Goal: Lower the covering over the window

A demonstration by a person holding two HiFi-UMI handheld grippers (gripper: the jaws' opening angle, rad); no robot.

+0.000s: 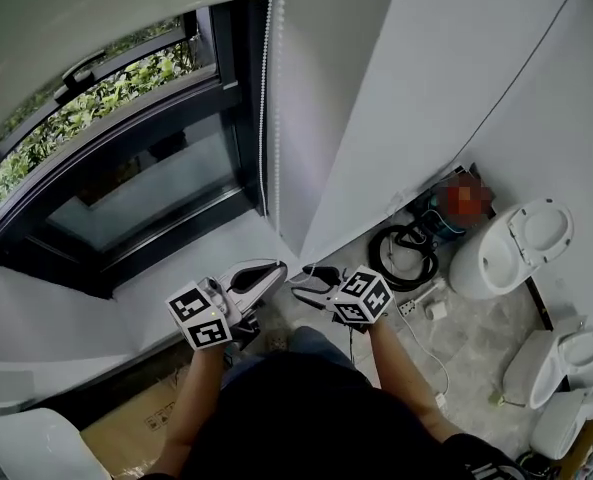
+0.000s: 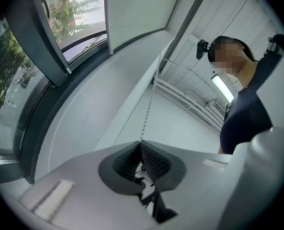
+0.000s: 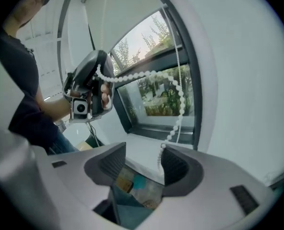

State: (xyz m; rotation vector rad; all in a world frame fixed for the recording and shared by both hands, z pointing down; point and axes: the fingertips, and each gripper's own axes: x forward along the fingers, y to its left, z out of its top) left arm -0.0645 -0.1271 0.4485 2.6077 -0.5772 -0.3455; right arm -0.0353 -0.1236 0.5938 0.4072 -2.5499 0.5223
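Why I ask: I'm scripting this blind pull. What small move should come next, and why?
Probably close the right gripper on the bead chain: its jaws stand apart with the chain beside one pad, while the left gripper is shut on it and the roller blind covers only the top of the window.

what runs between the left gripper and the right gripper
A white beaded pull chain: the right gripper view shows it arcing from the shut left gripper down to the open right gripper.
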